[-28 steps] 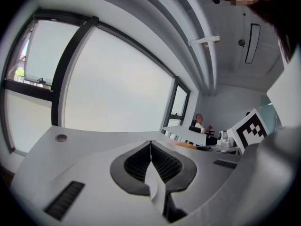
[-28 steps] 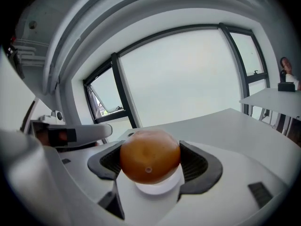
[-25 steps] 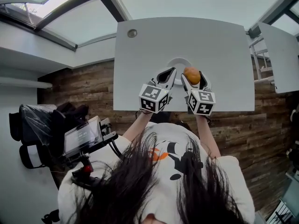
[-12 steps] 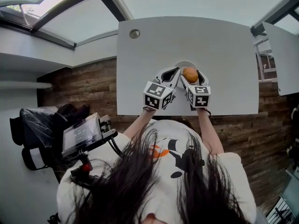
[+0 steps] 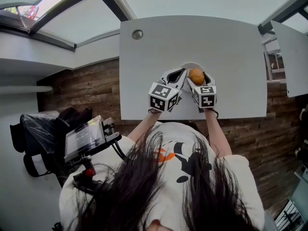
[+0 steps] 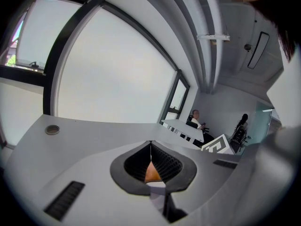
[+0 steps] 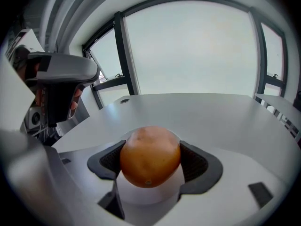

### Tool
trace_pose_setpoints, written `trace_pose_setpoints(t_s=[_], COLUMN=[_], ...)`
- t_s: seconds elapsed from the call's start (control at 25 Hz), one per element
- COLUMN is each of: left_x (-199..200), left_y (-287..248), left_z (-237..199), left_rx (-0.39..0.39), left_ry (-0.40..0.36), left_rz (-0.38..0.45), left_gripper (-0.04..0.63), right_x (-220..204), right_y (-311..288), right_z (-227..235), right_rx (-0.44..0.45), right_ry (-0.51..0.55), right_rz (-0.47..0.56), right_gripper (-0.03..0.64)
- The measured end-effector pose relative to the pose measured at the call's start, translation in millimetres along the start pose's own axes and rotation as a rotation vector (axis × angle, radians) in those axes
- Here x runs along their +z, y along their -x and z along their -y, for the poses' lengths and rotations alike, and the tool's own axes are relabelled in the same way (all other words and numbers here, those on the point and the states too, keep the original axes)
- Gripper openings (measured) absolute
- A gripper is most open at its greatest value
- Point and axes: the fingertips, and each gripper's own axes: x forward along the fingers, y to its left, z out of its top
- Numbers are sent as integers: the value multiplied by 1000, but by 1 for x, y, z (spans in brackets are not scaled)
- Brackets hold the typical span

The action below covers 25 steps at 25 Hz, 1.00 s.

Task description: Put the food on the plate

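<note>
A round orange-brown food item sits between the jaws of my right gripper, which is shut on it. Just beneath it lies a white plate on the white table. I cannot tell whether the food touches the plate. My left gripper hovers beside the plate's left rim. Its jaws meet at the tips with nothing held. Through the small gap behind the tips I see a sliver of the food.
A round metal grommet sits in the table's far left corner. Another white table stands to the right. Camera gear and bags lie on the wooden floor at my left. People sit far off.
Both grippers have drawn a little closer together. The right gripper has carried the food slightly leftward, so it now sits more squarely over the plate.
</note>
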Motion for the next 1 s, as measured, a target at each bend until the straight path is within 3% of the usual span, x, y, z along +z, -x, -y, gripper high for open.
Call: trace_pose_setpoints(t_s=[0.52,1.0], left_x=[-1,-3], left_y=[0,1], left_z=[-8,-10], left_rx=[21,32], left_ry=[21,23], left_rz=[3,-2], left_gripper=[6,6], right_x=[-17,1], right_y=[-8,-5], right_z=[-2,-10], right_rx=[7,54], right_ry=[29,-92], right_rz=[-99,-66], right_gripper=[364,365])
